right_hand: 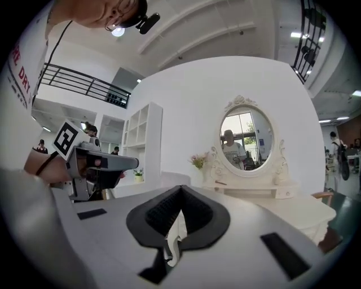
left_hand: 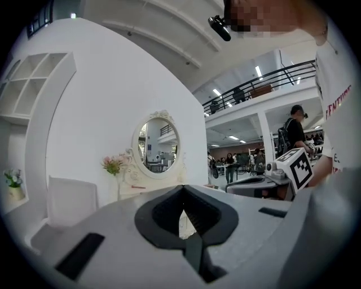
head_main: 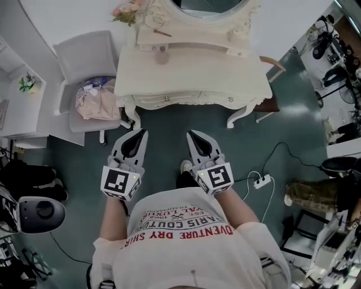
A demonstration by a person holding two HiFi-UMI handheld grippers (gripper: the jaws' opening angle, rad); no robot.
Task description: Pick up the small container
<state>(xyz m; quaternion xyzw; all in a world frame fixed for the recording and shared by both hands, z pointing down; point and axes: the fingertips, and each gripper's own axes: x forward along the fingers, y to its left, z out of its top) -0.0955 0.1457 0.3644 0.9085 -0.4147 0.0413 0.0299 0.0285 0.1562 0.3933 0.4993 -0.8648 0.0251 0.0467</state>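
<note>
A small round container stands on the cream dressing table, just in front of the raised shelf under the oval mirror. Another small white jar sits on that shelf at the right, and the right gripper view shows this jar too. I hold both grippers low over the floor, short of the table's front edge. My left gripper is shut and empty, and in its own view the left gripper points at the mirror. My right gripper is also shut with nothing in it, its tips together.
A white chair with a pink bag on its seat stands left of the table. Pink flowers sit at the table's back left corner. A wooden stool is at the right, and a power strip with its cable lies on the floor.
</note>
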